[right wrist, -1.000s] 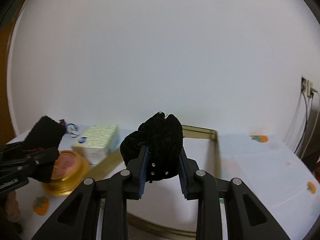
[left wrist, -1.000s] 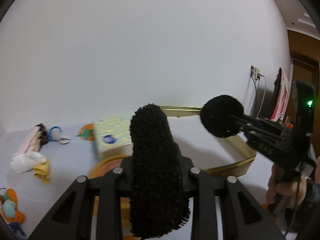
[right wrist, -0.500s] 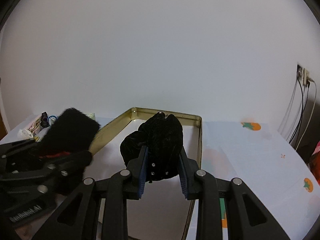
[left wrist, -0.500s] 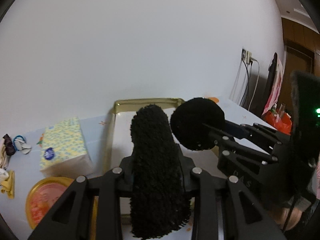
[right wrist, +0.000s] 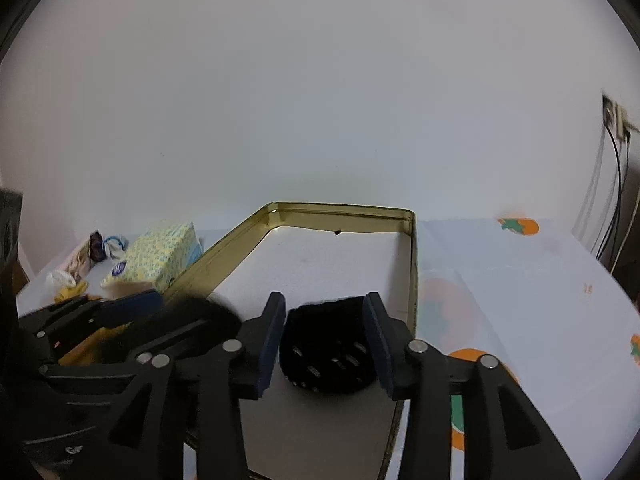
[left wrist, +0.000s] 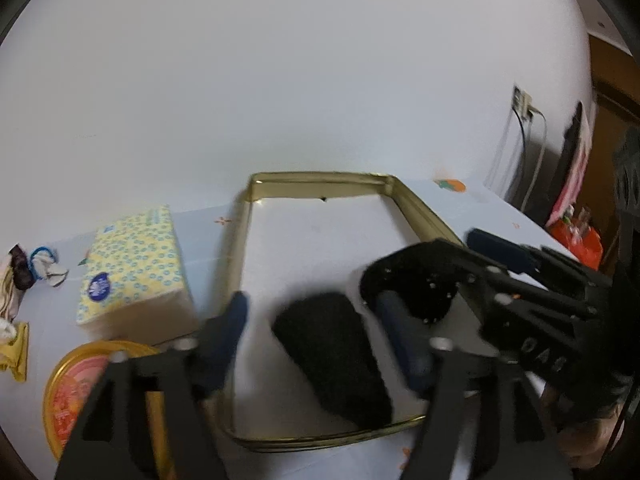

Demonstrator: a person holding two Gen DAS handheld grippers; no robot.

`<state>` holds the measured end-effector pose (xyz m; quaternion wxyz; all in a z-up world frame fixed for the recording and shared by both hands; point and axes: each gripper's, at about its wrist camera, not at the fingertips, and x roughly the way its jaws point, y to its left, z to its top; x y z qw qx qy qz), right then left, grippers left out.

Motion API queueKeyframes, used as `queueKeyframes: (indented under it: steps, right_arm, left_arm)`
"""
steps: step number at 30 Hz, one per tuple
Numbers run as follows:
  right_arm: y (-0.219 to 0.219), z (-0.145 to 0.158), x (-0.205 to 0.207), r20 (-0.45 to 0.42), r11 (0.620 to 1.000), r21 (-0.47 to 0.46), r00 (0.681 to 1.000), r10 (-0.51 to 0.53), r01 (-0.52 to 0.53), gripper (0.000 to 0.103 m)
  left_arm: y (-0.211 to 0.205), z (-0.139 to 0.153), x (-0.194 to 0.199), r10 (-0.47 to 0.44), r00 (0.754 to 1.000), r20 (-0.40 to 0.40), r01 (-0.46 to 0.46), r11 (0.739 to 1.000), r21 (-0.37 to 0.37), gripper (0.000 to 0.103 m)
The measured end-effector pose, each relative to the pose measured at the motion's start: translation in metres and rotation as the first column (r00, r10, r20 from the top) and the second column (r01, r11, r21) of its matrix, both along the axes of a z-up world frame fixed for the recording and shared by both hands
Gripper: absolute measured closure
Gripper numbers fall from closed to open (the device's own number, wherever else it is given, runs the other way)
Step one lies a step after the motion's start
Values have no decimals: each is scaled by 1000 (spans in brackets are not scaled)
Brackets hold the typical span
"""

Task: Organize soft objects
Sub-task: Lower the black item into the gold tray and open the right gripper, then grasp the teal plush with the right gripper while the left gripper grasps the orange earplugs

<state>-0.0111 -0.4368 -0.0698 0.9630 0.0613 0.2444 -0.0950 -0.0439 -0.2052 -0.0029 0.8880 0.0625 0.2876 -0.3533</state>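
hovering over the gold tray [left wrist: 416, 210], left tool [left wrist: 316, 320] has its fingers spread wide, fuzzy black piece [left wrist: 336, 360] lying loose on the tray floor between them. right tool [right wrist: 325, 332] also spread, black velvet scrunchie [right wrist: 326, 346] sitting in the tray's near right corner between its pads, contact unclear. tissue pack [left wrist: 134, 266] and orange lid [left wrist: 76, 388] left of tray on tabletop [right wrist: 520, 280].

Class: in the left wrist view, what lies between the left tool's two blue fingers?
A fuzzy black soft item lies there on the white floor of the gold-rimmed tray, apart from both fingers; shown in the left wrist view.
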Motion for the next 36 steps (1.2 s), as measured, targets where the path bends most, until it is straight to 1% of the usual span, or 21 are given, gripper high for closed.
queueKeyframes:
  steps: [1, 2, 3, 4, 5, 7, 12, 16, 19, 22, 25, 26, 28, 29, 31, 34, 35, 36]
  right_arm:
    - [-3, 2, -2, 13, 1000, 18, 1000, -12, 11, 46]
    - [-6, 4, -5, 34, 999, 36, 999, -27, 25, 34]
    - [-8, 6, -9, 54, 998, 52, 998, -38, 35, 24]
    - [-10, 8, -13, 77, 997, 69, 996, -46, 41, 21]
    - [-12, 10, -17, 103, 995, 85, 993, -56, 47, 21]
    - [-13, 13, -22, 131, 994, 85, 989, -75, 64, 20]
    - [-11, 15, -21, 130, 994, 88, 988, -81, 70, 20]
    - [-9, 15, -21, 127, 995, 78, 989, -79, 69, 20]
    - [-8, 16, -23, 141, 995, 69, 986, -86, 77, 20]
    - [-8, 18, -28, 177, 995, 61, 980, -94, 85, 20]
    - [-5, 22, -39, 257, 994, 53, 960, -110, 100, 20]
    - [-3, 23, -45, 296, 994, 45, 949, -112, 103, 20]
    - [1, 25, -50, 333, 994, 26, 937, -110, 108, 19]
    - [3, 26, -51, 341, 994, 16, 934, -107, 108, 17]
    - [7, 26, -50, 339, 995, 1, 936, -94, 100, 15]
    - [9, 24, -47, 323, 997, -1, 944, -76, 80, 15]
    - [10, 24, -46, 321, 997, -1, 944, -72, 77, 15]
    - [10, 25, -47, 323, 997, -1, 944, -69, 73, 15]
  left_arm:
    - [4, 1, 1, 14, 1000, 0, -14, 1000, -15, 13]
    - [10, 4, 1, 31, 1000, -2, -31, 999, -39, 1]
    - [13, 6, 2, 40, 999, -5, -40, 998, -56, 0]
    - [17, 7, 1, 50, 999, -7, -50, 996, -74, 0]
    - [22, 10, 0, 58, 998, -12, -59, 994, -90, 0]
    - [25, 12, -1, 70, 997, -12, -71, 993, -96, 0]
    - [33, 13, 1, 117, 993, 6, -116, 990, -79, 0]
    - [36, 13, 0, 148, 988, 49, -146, 988, -51, 0]
    - [38, 14, -1, 164, 984, 72, -162, 986, -37, 0]
    - [40, 14, 0, 175, 981, 85, -174, 985, -21, 0]
    - [42, 14, -2, 209, 972, 109, -210, 978, -2, 0]
    - [43, 14, -3, 230, 965, 127, -233, 973, 4, 0]
    - [44, 16, -6, 248, 956, 157, -252, 968, 5, 0]
    - [44, 17, -8, 251, 952, 178, -255, 967, 0, 0]
    - [45, 18, -12, 252, 945, 211, -255, 967, -11, 0]
    - [45, 17, -26, 253, 917, 310, -263, 965, -9, 0]
    - [44, 16, -32, 244, 901, 359, -263, 965, 3, 0]
    - [44, 15, -36, 234, 891, 388, -259, 966, 14, 0]
